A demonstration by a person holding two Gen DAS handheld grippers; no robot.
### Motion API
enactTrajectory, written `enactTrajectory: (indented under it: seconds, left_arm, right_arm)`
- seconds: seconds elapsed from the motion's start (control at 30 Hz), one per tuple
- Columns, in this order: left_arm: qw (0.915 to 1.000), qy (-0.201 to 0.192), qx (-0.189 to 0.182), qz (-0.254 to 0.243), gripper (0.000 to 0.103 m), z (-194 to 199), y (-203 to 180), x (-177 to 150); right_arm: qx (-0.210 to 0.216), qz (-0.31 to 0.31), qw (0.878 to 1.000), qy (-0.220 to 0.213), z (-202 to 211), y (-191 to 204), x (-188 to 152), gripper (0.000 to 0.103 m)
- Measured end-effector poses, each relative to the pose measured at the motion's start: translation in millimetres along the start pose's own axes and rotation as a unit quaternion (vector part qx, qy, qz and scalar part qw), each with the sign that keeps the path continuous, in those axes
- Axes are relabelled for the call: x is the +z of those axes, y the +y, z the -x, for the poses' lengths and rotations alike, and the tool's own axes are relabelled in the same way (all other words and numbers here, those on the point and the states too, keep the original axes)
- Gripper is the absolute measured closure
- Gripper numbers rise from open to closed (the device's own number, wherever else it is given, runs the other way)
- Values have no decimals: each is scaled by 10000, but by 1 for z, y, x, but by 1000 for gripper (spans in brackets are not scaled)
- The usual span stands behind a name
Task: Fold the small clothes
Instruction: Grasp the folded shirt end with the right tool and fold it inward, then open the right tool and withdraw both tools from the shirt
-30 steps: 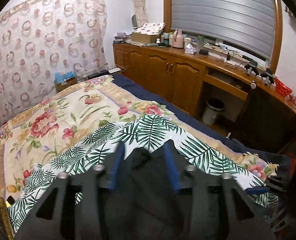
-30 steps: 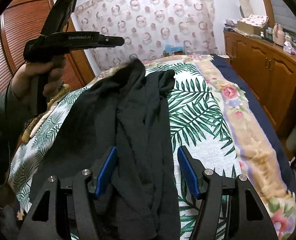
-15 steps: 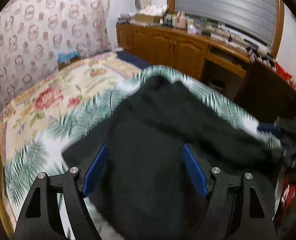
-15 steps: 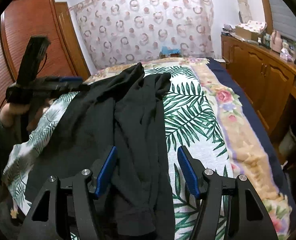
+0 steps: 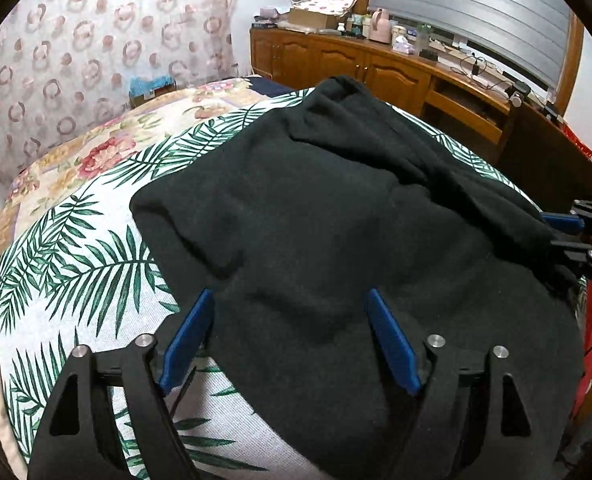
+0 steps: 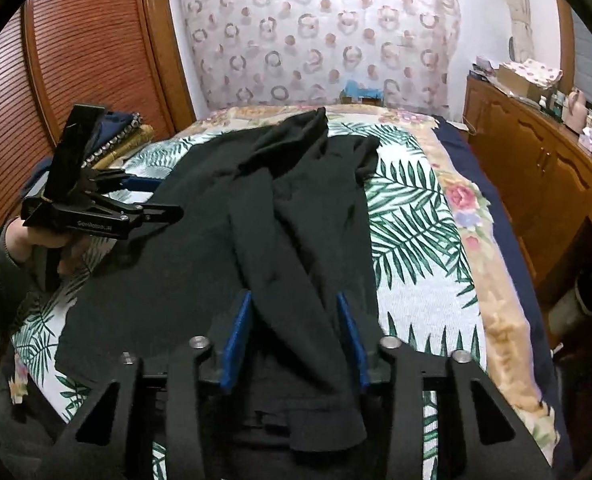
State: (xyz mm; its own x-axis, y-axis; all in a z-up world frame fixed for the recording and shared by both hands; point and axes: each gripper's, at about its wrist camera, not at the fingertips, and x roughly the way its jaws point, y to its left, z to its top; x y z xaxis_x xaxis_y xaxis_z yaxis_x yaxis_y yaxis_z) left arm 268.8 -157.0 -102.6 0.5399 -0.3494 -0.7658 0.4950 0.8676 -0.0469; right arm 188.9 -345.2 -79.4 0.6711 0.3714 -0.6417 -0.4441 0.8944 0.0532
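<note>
On the palm-leaf sheet (image 6: 412,232) the black garment (image 6: 256,216) lay spread, its long axis running from us toward the headboard. A second earlier our left gripper (image 5: 288,320) had pinched a raised fold; now it stood spread, cloth dropped. Our right gripper (image 6: 294,322) had narrowed around a sleeve, seemingly not yet pinching.

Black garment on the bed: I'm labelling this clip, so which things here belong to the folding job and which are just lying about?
Part of the job:
black garment, spread on the palm-print cloth
left gripper, open over it
right gripper, open around a fold

Just lying about:
wooden cabinet with pink jug and cardboard box
patterned curtain
wardrobe doors
</note>
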Motion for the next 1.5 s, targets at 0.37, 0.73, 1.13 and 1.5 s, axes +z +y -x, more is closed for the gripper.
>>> enactTrajectory:
  seconds: [0.37, 0.73, 1.13, 1.5]
  left_arm:
    - [9999, 17, 72, 75, 21, 0, 3, -6]
    - [9993, -110, 56, 362, 21, 37, -4, -28]
    - [9980, -260, -3, 580, 21, 90, -32, -81]
    - [9919, -707, 345, 1000, 21, 125, -24, -97]
  right_arm:
    - [-44, -96, 9999, 84, -2, -1, -1, 89]
    - [-10, -63, 9997, -232, 31, 1, -13, 97]
    - [-209, -172, 9992, -295, 58, -6, -29, 91]
    - [34, 123, 9966, -813, 55, -5, 46, 55]
